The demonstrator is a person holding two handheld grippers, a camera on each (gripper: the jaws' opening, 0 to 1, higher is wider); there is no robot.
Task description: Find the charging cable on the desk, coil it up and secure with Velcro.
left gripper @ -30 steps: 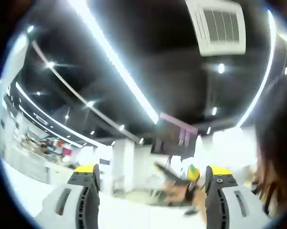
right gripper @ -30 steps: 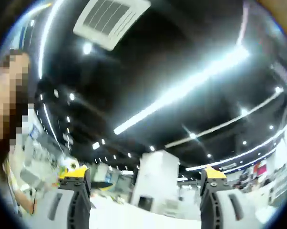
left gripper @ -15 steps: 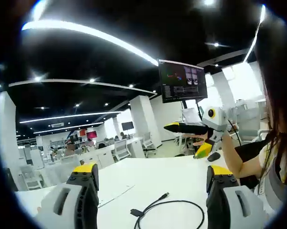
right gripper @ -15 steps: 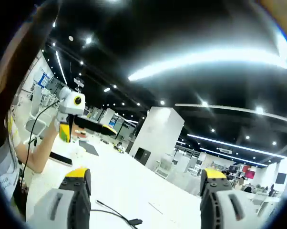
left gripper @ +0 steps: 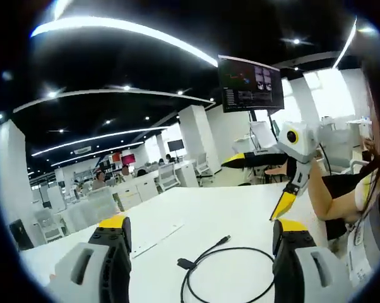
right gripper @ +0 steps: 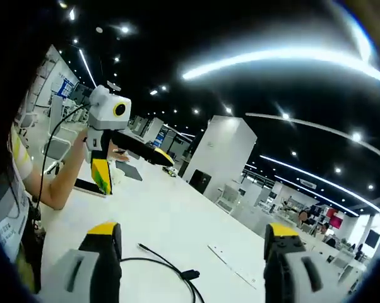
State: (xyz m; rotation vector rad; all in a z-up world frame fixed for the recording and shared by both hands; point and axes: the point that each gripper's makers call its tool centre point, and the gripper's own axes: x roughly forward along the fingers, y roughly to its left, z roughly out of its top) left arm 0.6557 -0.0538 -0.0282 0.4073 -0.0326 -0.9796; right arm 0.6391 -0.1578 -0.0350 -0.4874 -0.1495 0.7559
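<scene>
Black charging cable on white desk; yellow-tipped grey jaws.

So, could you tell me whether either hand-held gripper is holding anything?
Nothing is held: both stand open above the table, and the charging cable lies loose on it.

Bright ceiling strip lights flaring against dark ceiling, sharp focus, heavy fisheye bending at edges
</scene>
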